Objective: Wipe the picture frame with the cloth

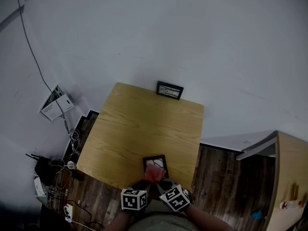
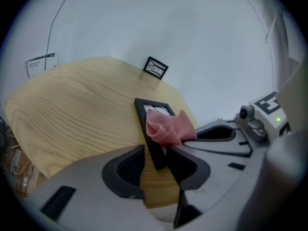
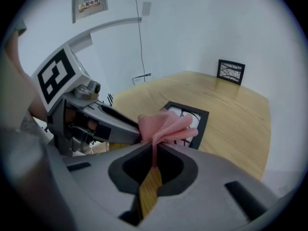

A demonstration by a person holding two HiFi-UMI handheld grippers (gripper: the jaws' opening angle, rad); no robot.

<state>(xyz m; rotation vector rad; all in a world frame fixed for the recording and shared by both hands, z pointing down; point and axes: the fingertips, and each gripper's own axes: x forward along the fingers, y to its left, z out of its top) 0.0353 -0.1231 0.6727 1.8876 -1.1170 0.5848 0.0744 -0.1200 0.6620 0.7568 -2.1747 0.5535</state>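
Observation:
A small black picture frame (image 1: 155, 162) lies near the front edge of the wooden table (image 1: 139, 129). My left gripper (image 2: 156, 165) is shut on the frame's near corner (image 2: 153, 146), one jaw on each side of the black border. My right gripper (image 3: 154, 160) is shut on a bunched pink cloth (image 3: 166, 126), pinching a fold of it. The cloth (image 2: 168, 129) hangs over the frame's glass (image 3: 185, 114) and hides part of it. In the head view both grippers sit side by side at the table's front, the left (image 1: 144, 183) and the right (image 1: 163, 183), with the cloth (image 1: 155, 174) between them.
A second black picture frame (image 1: 169, 90) stands at the table's far edge against the white wall. Cables and a power strip (image 1: 67, 211) lie on the dark wood floor at the left. A light wooden cabinet (image 1: 288, 177) stands at the right.

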